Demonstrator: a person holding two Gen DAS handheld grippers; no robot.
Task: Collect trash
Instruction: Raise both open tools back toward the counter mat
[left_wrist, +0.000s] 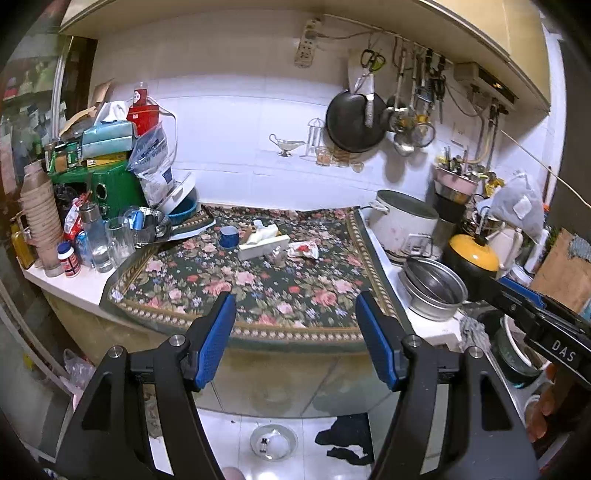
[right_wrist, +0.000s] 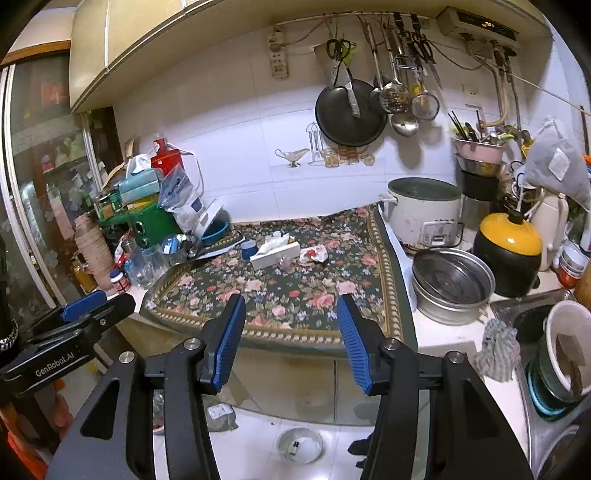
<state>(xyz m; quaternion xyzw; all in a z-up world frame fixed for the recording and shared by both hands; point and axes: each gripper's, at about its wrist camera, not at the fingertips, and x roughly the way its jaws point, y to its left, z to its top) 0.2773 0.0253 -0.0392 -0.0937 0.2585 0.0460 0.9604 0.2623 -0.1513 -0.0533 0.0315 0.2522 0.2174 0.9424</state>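
Trash: a crumpled wrapper (left_wrist: 303, 249) with red print lies on the floral cloth (left_wrist: 258, 288) toward the back of the table (left_wrist: 66, 282), just right of a white tissue box (left_wrist: 263, 246) with paper sticking out of its top; a small clear cup (left_wrist: 277, 254) stands close in front of the box, and a blue cup (left_wrist: 228, 236) sits just left of it. In the right wrist view the same wrapper (right_wrist: 313, 254), box (right_wrist: 275, 254) and blue cup (right_wrist: 249, 249) show in the same order. Left gripper (left_wrist: 295, 332): jaws spread, blue pads well apart, nothing between them, held off the near table edge and apart from the trash. Right gripper (right_wrist: 291, 332): jaws likewise spread and empty, also short of the cloth. Table, left end: green appliance (left_wrist: 110, 188) under stacked boxes and bags, a stack of paper cups (left_wrist: 38, 210), glasses (left_wrist: 118, 240) and small bottles. Table, right side: white rice cooker (left_wrist: 404, 221), steel pot (left_wrist: 434, 288), black pot with yellow lid (left_wrist: 474, 254). Wall: black pan (left_wrist: 354, 122) and utensils hanging from a rail. Sink (right_wrist: 532, 321) at far right holds stacked bowls, with a grey rag (right_wrist: 496, 349) on its rim. Floor (left_wrist: 236, 435): a clear bowl (left_wrist: 273, 441) and a dark cloth (left_wrist: 347, 437) below the table edge.
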